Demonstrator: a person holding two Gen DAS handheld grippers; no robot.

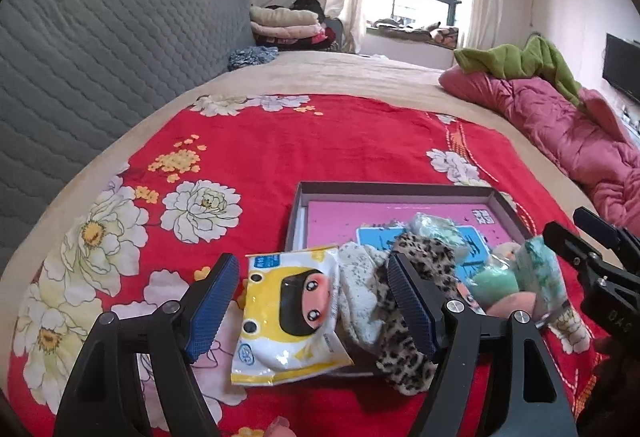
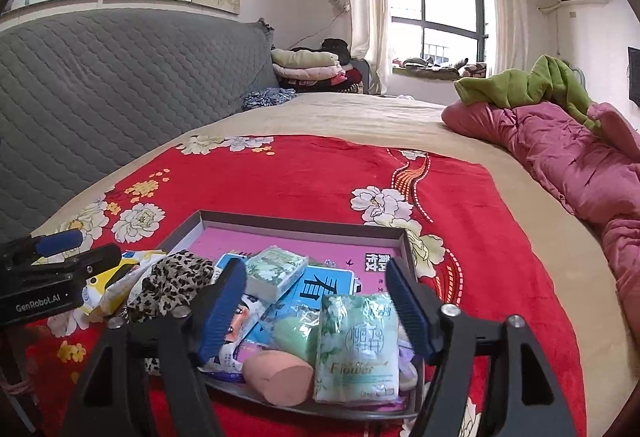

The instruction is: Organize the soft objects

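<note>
Green "Flower" tissue pack (image 2: 357,349) sits between the wide right tool (image 2: 316,311); left tool (image 1: 312,301) equally wide.

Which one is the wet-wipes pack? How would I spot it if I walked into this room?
Find the red flowered blanket on the bed, then the shallow grey tray on it. The wipes pack lies over the tray's near left edge, between the open left tongs. It alone is yellow and white with a cartoon face, beside the leopard-print cloth.

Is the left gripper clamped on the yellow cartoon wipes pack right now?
No: the left gripper is open, its jaws spread on either side of the yellow wipes pack, which lies loose over the tray edge.
</note>
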